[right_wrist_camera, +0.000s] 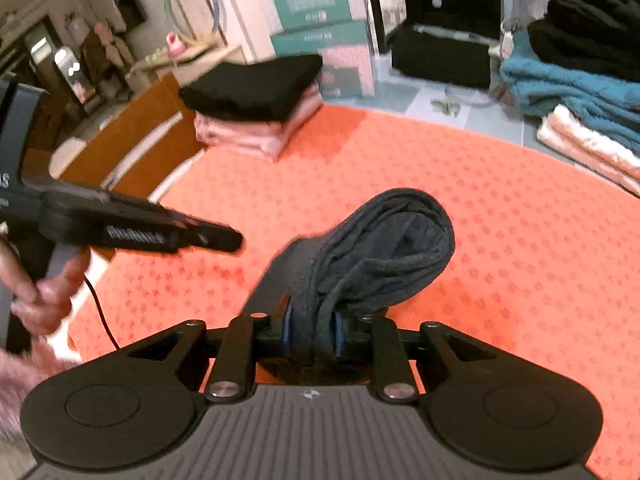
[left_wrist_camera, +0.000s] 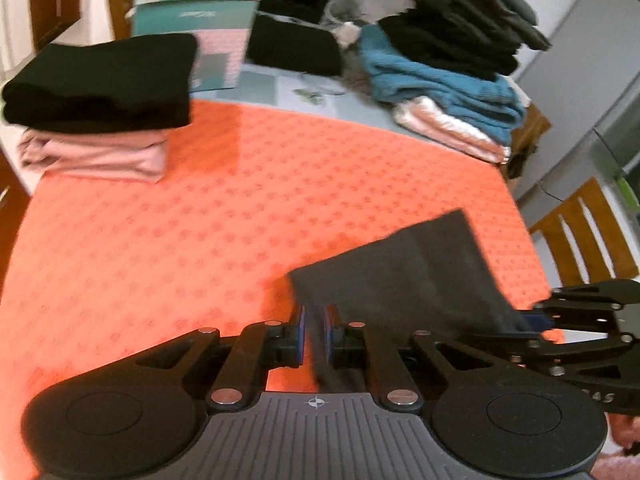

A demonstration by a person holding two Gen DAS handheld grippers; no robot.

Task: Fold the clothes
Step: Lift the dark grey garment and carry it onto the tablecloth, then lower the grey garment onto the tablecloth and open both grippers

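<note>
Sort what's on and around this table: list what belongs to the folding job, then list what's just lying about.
Belongs to the job:
dark grey garment, clamped by the right gripper
left gripper
folded black and pink pile
blue, pink and dark stack

Just lying about:
teal and pink boxes
wooden chair
orange table cover

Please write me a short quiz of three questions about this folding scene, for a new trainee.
1. True or false: the right gripper holds the dark grey folded cloth.
2. What lies directly under the black folded garment: A) teal fluffy towel, B) pink folded garment, C) cardboard box?
3. What colour is the patterned table cover?

Key: 1 true. 2 B, the pink folded garment. 3 orange.
</note>
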